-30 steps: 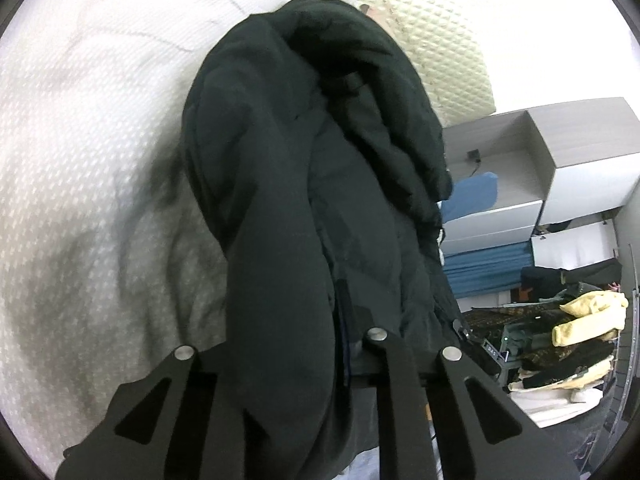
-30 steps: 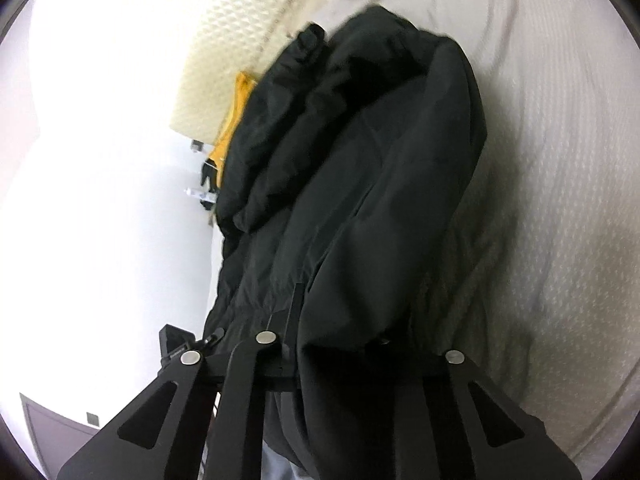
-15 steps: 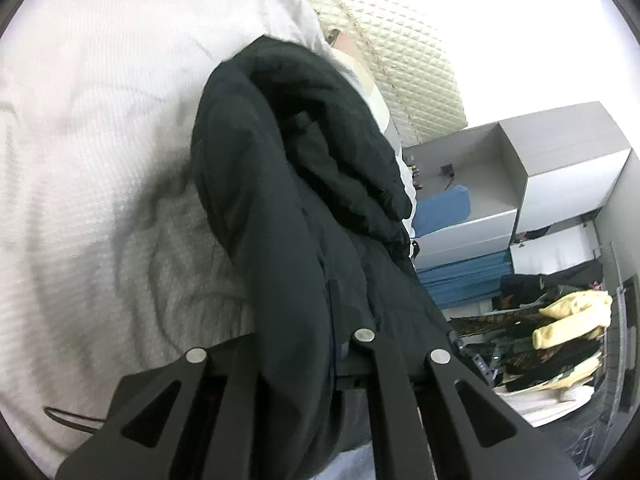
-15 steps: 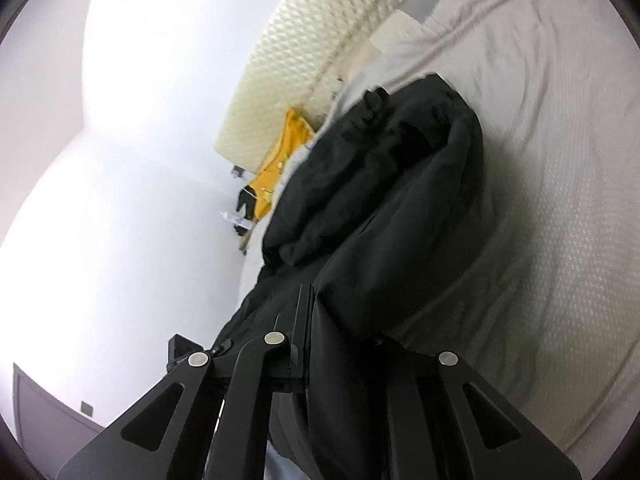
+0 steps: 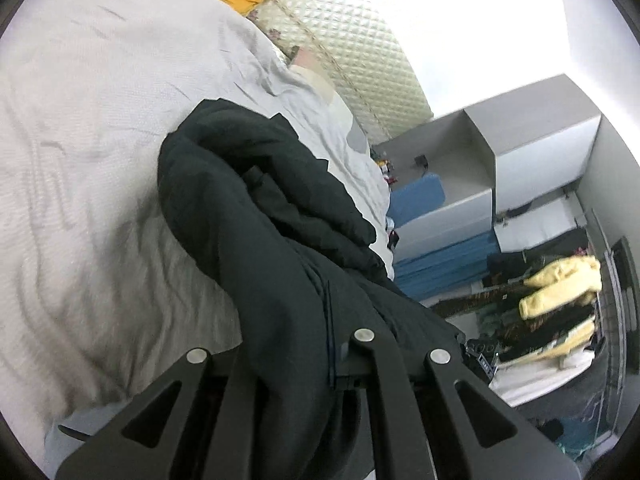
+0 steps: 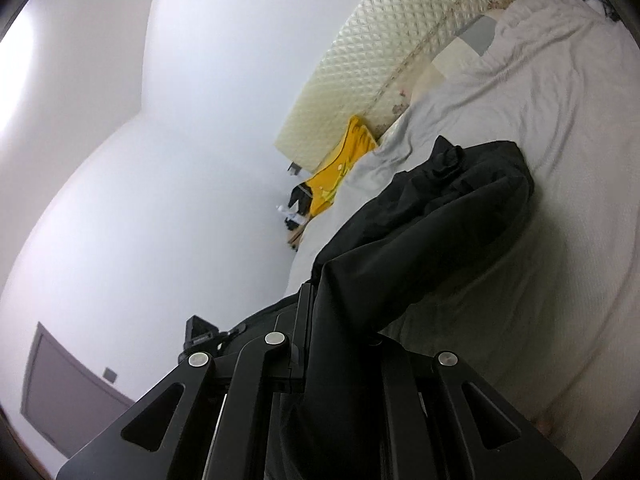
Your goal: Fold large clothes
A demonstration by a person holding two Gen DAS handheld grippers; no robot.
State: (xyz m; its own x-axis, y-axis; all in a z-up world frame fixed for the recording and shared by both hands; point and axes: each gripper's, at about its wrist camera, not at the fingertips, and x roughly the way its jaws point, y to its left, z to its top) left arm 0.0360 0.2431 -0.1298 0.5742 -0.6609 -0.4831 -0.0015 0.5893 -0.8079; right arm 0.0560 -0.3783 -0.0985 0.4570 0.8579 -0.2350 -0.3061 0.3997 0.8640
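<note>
Coat: a black coat [image 5: 256, 216] is lying bunched on the bed [image 5: 80, 160], its near end lifted off the sheet and hanging between both grippers
Left gripper [image 5: 288, 364]: clenching a thick fold of the coat
Right gripper [image 6: 340, 344]: gripping the opposite edge, cloth draping over its fingers
Handling: likely soft, bulky and fairly heavy, with a smooth shell that may be slipping; hems and seams are looking like the surest holds
Textures: matte dark fabric, padded in places; a pale waffle-weave sheet; a quilted cream headboard [image 6: 384, 52]; a yellow garment [image 6: 340, 168] is resting beside it
</note>
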